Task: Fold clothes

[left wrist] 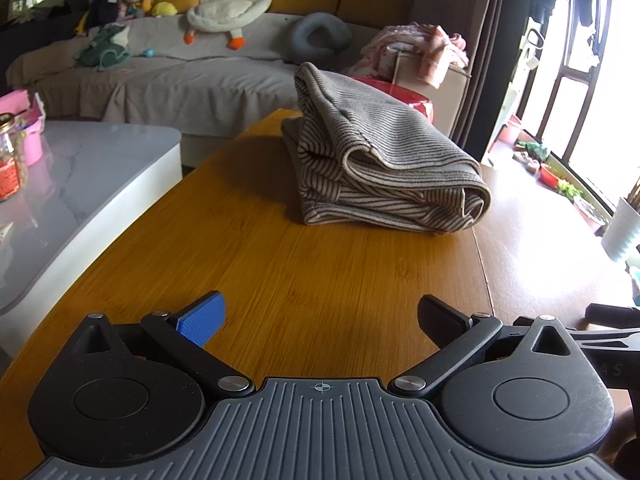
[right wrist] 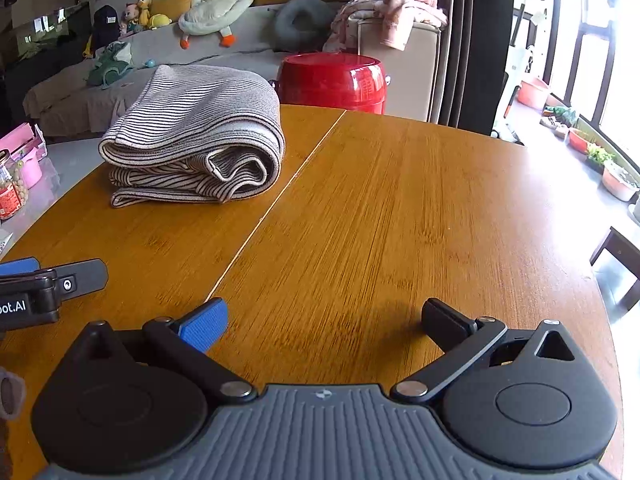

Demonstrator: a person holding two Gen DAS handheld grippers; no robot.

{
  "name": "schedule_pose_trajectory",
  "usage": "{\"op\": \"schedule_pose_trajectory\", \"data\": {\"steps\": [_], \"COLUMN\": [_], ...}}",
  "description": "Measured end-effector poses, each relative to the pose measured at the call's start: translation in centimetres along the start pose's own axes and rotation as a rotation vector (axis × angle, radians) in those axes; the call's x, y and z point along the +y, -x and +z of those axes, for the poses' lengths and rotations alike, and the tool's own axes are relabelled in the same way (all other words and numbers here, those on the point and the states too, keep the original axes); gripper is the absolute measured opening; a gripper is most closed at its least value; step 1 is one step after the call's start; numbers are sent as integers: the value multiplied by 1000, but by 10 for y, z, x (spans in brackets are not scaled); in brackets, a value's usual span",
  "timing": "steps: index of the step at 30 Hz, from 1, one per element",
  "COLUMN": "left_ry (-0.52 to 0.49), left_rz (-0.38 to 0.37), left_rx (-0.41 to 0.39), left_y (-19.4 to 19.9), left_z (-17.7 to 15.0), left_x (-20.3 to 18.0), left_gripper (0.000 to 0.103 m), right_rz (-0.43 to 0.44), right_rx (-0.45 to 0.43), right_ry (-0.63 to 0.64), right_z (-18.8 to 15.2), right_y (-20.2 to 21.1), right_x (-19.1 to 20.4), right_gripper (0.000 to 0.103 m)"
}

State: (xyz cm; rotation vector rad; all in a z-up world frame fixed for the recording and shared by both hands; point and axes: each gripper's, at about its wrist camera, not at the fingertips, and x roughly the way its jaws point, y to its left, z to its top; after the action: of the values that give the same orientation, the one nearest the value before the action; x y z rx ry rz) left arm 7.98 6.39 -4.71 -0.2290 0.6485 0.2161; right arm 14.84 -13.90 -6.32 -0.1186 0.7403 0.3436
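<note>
- Lying on the far left part of the wooden bamboo-grain table (right wrist: 400, 208), a folded grey-and-cream striped knit garment (right wrist: 196, 140) sits in a thick, loosely stacked bundle, its rounded fold edges facing the cameras.
- Both claws hover low over the near edge of the table, well apart from the garment.
- The left gripper (left wrist: 320, 320) has its blue-padded finger and its black finger spread wide, with nothing between them.
- The right gripper (right wrist: 324, 320) is likewise spread wide and empty; the tip of the left one shows at its left side.
- A thin seam runs across the tabletop, just right of the garment.
- Beside the table on the left stands a pale grey marble-look counter (left wrist: 100, 168) with a glass jar (left wrist: 10, 160) and pink items.
- Behind are a grey-covered sofa (left wrist: 180, 76) with a large white plush duck (left wrist: 228, 4), a round red stool (right wrist: 332, 82), dark curtains and a bright window (right wrist: 600, 60).
</note>
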Motion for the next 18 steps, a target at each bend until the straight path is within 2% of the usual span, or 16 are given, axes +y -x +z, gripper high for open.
{"op": "schedule_pose_trajectory", "data": {"steps": [18], "left_ry": [-40], "left_rz": [28], "left_rx": [16], "left_y": [-4], "left_z": [0], "left_x": [-6], "left_gripper": [103], "right_rz": [0], "right_rx": [0], "right_ry": [-1], "right_z": [0], "right_y": [1], "right_x": [0], "right_gripper": [103]}}
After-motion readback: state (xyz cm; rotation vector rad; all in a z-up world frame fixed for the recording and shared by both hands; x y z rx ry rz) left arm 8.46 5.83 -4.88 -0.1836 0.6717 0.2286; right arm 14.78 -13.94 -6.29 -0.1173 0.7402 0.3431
